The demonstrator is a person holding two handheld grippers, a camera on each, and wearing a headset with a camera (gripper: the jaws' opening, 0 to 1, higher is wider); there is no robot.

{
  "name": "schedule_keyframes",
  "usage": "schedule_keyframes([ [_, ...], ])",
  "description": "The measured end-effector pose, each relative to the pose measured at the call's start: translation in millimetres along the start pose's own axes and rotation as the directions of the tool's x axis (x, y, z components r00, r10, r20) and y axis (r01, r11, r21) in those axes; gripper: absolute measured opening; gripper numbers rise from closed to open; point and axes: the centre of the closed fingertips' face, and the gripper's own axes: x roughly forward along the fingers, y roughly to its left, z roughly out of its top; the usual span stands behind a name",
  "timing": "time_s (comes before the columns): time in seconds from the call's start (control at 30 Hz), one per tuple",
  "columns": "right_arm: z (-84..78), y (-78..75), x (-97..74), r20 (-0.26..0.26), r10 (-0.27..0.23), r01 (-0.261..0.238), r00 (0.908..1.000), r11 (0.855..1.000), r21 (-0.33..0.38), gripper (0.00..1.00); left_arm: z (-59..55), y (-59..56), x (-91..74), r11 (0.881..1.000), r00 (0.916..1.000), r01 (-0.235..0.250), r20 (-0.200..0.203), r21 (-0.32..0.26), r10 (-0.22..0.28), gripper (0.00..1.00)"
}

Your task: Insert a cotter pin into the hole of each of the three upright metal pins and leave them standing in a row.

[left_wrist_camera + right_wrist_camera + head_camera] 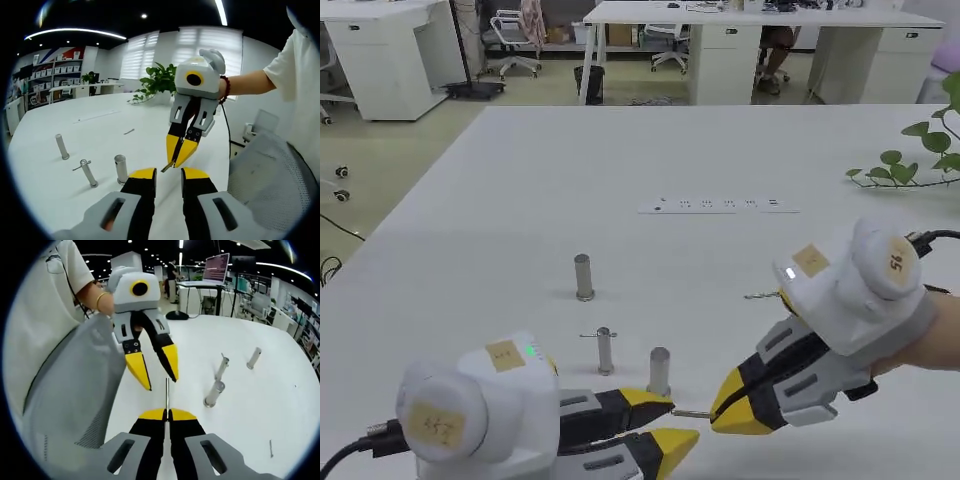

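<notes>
Head view: a broad, smooth white table (pixel 520 200) lies open on all sides of three upright steel cylinders, the far pin (pixel 583 276), middle pin (pixel 605 350) and near pin (pixel 659 370), all well clear of its far edge. My right gripper (pixel 720 415) has its yellow-tipped jaws clamped on a thin wire cotter pin (pixel 690 412), low beside the near pin and pointing at my left gripper (pixel 678 420), whose jaws stand apart. A second cotter pin (pixel 598 334) crosses the middle pin's top. A third cotter pin (pixel 760 296) lies loose on the table to the right. That makes three cotter pins and two grippers.
</notes>
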Motion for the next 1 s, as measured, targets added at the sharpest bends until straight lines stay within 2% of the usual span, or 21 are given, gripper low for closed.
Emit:
schedule_keyframes([
  [0.13, -4.8, -8.5, 1.5, -0.038, -0.022, 0.022, 0.9990, 1.000, -0.014, 0.03, -1.3, 11.6, 2.0, 0.999, 0.9987, -0.051, 0.003, 0.003, 0.051, 0.22],
  [0.33, -9.8, -21.3, 1.0, -0.059, -0.050, 0.050, 0.9970, 0.999, -0.007, 0.03, -3.9, 24.5, 2.7, 0.994, 0.9944, -0.105, 0.005, 0.006, 0.105, 0.26],
  [0.63, -17.5, -40.9, 0.0, -0.097, -0.096, 0.096, 0.9907, 0.995, -0.005, 0.03, -18.3, 44.3, 6.1, 0.985, 0.9836, -0.174, -0.045, 0.005, 0.174, 0.27],
  [0.73, -21.4, -44.2, 0.4, -0.123, -0.104, 0.101, 0.9870, 0.995, -0.026, 0.03, -22.3, 49.6, 8.3, 0.982, 0.9801, -0.188, -0.063, 0.017, 0.188, 0.27],
  [1.0, -25.1, -57.4, 1.3, -0.140, -0.125, 0.124, 0.9821, 0.992, -0.021, 0.03, -25.3, 64.9, 17.2, 0.975, 0.9718, -0.224, -0.075, 0.001, 0.224, 0.26],
])
